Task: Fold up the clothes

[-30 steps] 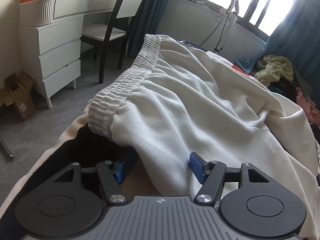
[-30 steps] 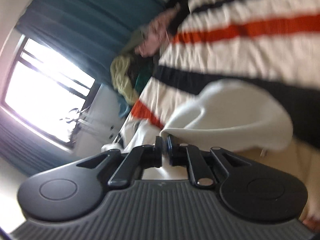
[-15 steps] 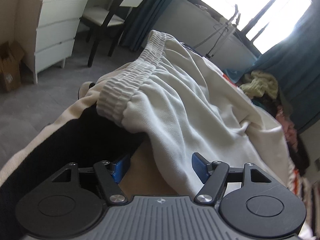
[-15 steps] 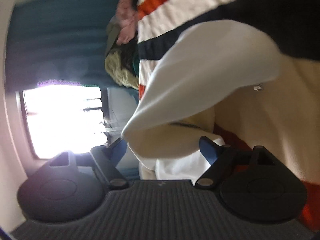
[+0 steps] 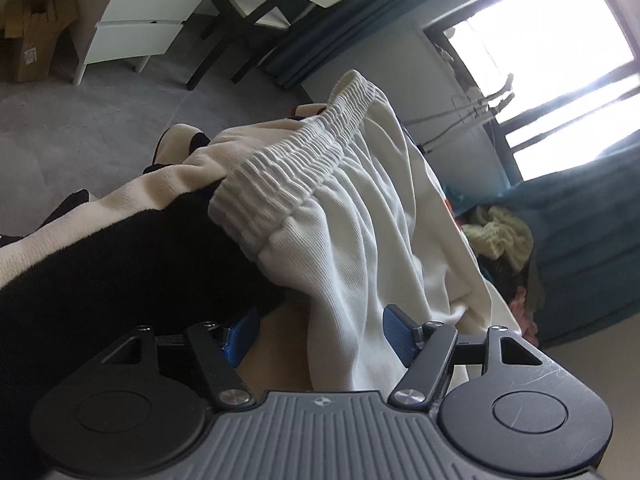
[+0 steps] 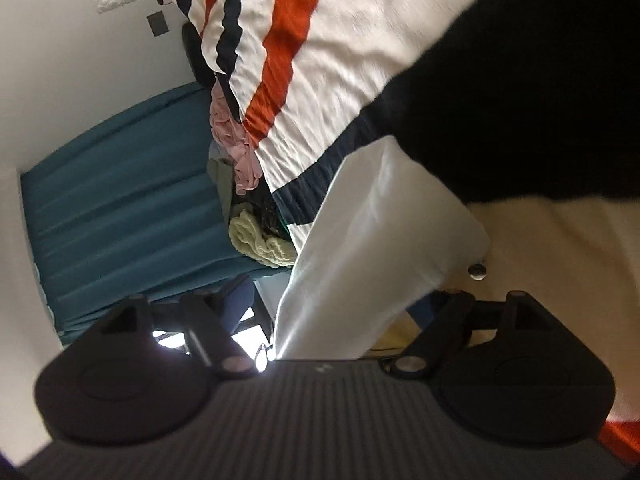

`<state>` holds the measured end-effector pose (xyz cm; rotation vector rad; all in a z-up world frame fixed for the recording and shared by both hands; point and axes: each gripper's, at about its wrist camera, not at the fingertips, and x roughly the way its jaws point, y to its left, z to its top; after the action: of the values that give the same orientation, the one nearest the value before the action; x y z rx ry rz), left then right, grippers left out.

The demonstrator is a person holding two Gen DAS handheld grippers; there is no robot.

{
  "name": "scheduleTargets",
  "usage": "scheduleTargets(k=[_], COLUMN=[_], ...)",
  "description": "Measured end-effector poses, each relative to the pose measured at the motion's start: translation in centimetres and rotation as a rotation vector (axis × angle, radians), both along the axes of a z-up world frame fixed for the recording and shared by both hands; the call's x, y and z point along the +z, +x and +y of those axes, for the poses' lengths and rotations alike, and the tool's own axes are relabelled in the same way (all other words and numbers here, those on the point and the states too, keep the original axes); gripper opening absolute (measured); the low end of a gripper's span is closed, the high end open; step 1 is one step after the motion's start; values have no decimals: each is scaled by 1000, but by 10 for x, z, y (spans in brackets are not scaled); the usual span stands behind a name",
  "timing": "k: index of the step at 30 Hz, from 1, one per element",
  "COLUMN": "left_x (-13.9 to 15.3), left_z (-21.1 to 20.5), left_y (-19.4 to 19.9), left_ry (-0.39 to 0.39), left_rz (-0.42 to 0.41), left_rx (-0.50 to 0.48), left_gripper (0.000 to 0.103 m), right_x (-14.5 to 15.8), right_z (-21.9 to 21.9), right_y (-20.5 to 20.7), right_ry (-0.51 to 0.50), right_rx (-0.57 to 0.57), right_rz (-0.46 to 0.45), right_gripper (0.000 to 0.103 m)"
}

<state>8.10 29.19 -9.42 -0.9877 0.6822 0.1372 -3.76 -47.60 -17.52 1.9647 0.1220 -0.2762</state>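
Note:
White ribbed shorts [image 5: 360, 216] with an elastic waistband [image 5: 296, 160] lie on a bed with a striped cover [image 6: 328, 80]. My left gripper [image 5: 320, 336] is open at the near edge of the shorts, with white cloth lying between its blue pads [image 5: 396, 332]. My right gripper [image 6: 332, 304] is open and rolled over; a white fold of the shorts [image 6: 380, 248] hangs between its fingers. A small white button [image 6: 477, 271] lies on the cream band beside the fold.
White drawers [image 5: 148, 12], a dark chair [image 5: 256, 8] and a cardboard box [image 5: 32, 36] stand on the grey floor. A pile of clothes [image 5: 504, 236] lies by teal curtains [image 5: 592, 232] under the bright window. A black band of cover [image 5: 120, 272] lies left.
My right gripper has opened and let go of the white fold, and it has rolled further over. My left gripper stayed open and tilted, its view swinging toward the window.

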Motion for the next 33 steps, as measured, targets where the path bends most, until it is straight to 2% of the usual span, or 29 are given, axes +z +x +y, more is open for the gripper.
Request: scheduleTargets(k=[3,4,5,6,7,8,9,11,14,18,20,22,24,27,30,33], left_x=[-5,-7,-10,-11,-10,-9,-8,-7,-6,2,11,20,26,22,13,9], left_z=[6,7,8,7,6,6,6,7,8,14,17,20,25,31,34,36], left_y=[1,2,2,3,5,5,5,4,2,-9,-17,-26,-35,-46,-51,-50], left_ry=[-24,-31,-38,-34,-19,-7,-6,-24,-36,-110,-99,-86,-72,-82,-69,-60], left_rz=[-4,-3,-2,3,8,8,0,-16,-33,-99,-131,-164,-174,-146,-87,-59], left_rx=[26,35,44,44,42,39,35,34,37,58,63,68,71,67,66,70], left_gripper=[51,49,48,43,35,30,22,16,9,7,6,4,3,3,3,3], right_x=[3,4,4,6,11,19,30,52,89,156,174,164,129,67,7,-14], right_z=[1,0,-1,-4,-10,-16,-24,-41,-72,-93,-96,-102,-109,-118,-120,-119], right_y=[1,2,4,5,5,10,19,40,76,98,96,86,73,55,34,18], right_ry=[-31,-37,-43,-65,-98,-156,-224,-339,-476,-781,-931,-965,-927,-830,-707,-662], right_rx=[-5,-12,-19,-11,9,28,43,72,149,163,143,126,149,194,235,220], right_rz=[79,101,122,139,152,179,214,274,297,166,130,137,211,339,420,390], right_gripper=[81,77,67,53,42,22,15,12,10,6,6,6,6,6,7,8])
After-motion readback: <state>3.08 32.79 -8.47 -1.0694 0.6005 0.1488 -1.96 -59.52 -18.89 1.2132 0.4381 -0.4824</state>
